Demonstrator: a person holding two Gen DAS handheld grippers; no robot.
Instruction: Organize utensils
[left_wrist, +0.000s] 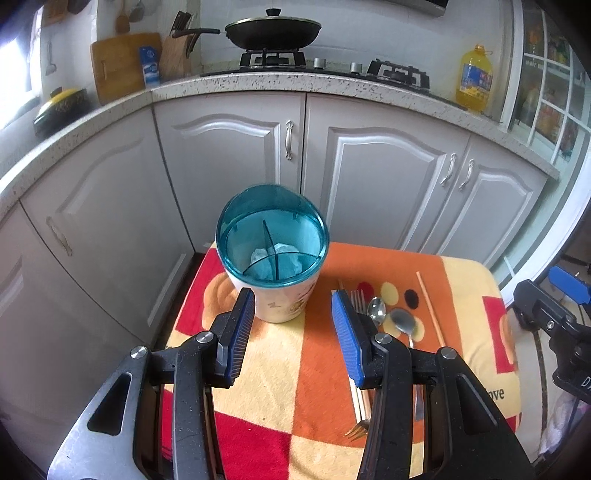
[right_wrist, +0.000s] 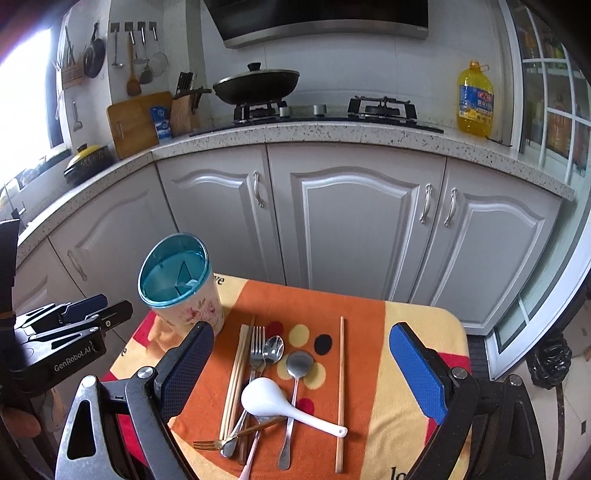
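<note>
Right wrist view, going left to right. At the left edge sits the left gripper (right_wrist: 79, 314), black w/ blue pads; from this side you can't tell how wide it is. In the left wrist view that same left gripper (left_wrist: 293, 332) has its jaws wide apart w/ nothing in them, and it points at the cup.

Next is the tall white cup w/ flower print and a see-through blue top (right_wrist: 181, 284). It stands upright on the upper left corner of the orange, red and yellow cloth (right_wrist: 417, 325). The blue top is split into parts inside.

Near the middle of the frame the utensils lie in a messy pile on the cloth: a bunch of light wood chopsticks (right_wrist: 236, 376), a silver fork (right_wrist: 256, 354), a small silver spoon (right_wrist: 273, 349), a bigger silver spoon (right_wrist: 297, 373), a white plastic rice spoon (right_wrist: 269, 400) on top of the handles, and a small gold fork (right_wrist: 210, 444) at the bottom. A bit to the right, one lone wood chopstick (right_wrist: 340, 391) lies straight, apart from the pile.

The right gripper (right_wrist: 301, 369) fills the bottom of the frame. Its blue pads are spread very wide, one each side of the pile, holding nothing.
</note>
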